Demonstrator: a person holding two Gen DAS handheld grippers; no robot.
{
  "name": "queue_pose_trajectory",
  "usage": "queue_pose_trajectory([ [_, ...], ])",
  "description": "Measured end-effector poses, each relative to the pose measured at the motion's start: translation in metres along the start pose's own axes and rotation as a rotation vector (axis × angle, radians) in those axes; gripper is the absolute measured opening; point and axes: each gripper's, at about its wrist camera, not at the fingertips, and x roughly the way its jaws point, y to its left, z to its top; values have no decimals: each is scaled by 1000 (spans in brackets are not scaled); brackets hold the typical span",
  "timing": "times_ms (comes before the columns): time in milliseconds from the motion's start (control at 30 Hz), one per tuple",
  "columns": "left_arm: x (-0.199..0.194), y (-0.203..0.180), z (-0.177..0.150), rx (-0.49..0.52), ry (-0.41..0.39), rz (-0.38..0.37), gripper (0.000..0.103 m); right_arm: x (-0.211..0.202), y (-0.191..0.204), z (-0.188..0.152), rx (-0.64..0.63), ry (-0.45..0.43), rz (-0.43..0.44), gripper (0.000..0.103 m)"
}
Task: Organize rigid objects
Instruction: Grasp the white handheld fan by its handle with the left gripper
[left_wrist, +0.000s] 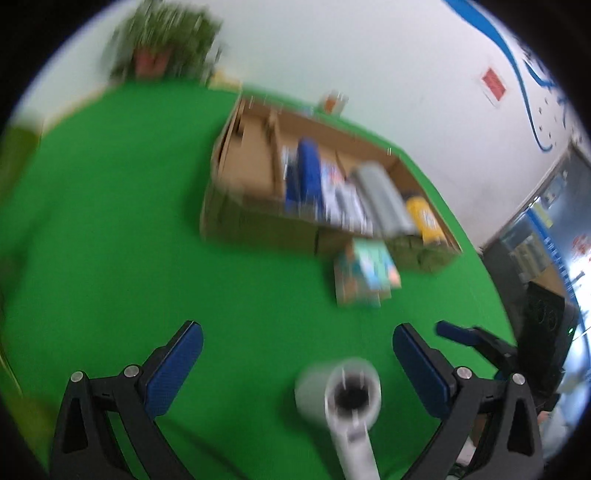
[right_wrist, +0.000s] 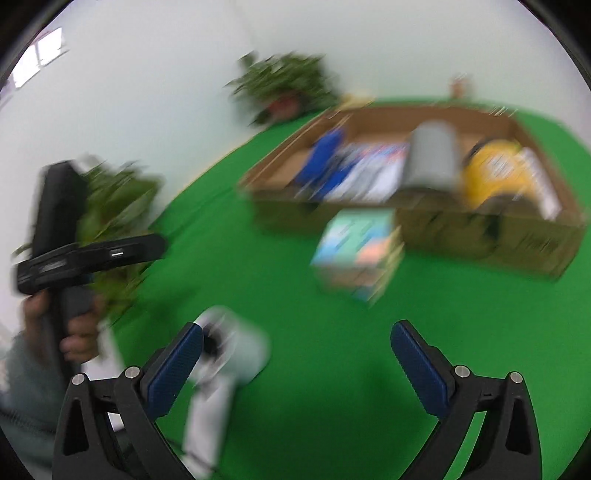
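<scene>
- Our left gripper (left_wrist: 297, 363) has its jaws spread wide with nothing pressed between the pads; the white hair dryer (left_wrist: 345, 397) lies on the green cloth (left_wrist: 110, 221) in the gap between them, its round head toward the camera and its handle running down out of the picture.
- Our right gripper (right_wrist: 297, 363) is just as wide and also empty. In its view the hair dryer (right_wrist: 225, 365) lies beside the left-hand finger (right_wrist: 177, 369), partly hidden by it — whether they touch, we cannot tell through the blur.
- The cardboard box (right_wrist: 480, 236) sits farther back on the cloth, already holding a blue item (right_wrist: 325, 158), some flat packets, a grey cylinder (right_wrist: 432, 155) and a yellow container (right_wrist: 491, 166). A small colourful carton (right_wrist: 354, 247) stands on the cloth just in front of the box wall, still outside it.
- We judge the dryer and the carton to be what remains to put away.
- The dryer looks like hard, smooth plastic: stiff, not fragile, fairly light, but likely top-heavy at the head and slippery on the rounded barrel. We would take it across the handle close to the head, where the sides are straighter and the weight hangs less.
- The carton is probably light, with thin card walls that can dent — we would close on two opposite flat faces, gently.
- Both views are smeared, so fine detail is unclear.
</scene>
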Motion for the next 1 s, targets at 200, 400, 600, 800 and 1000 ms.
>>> queue_pose_trajectory([
  [200, 21, 13, -53, -136, 152, -174, 97, 17, 36, -39, -50, 159, 141, 86],
  [400, 48, -6, -71, -135, 271, -264, 66, 48, 63, -55, -121, 253, 82, 55],
  [600, 61, -20, -76, -131, 298, -256, 49, 52, 67, -65, -156, 254, -10, 39],
  [800, 72, -39, -64, -126, 320, -314, 49, 39, 26, -61, -26, 216, -10, 36],
  [1000, 84, -71, -51, -51, 313, -349, 49, -2, -29, -63, 116, 127, -147, 40],
])
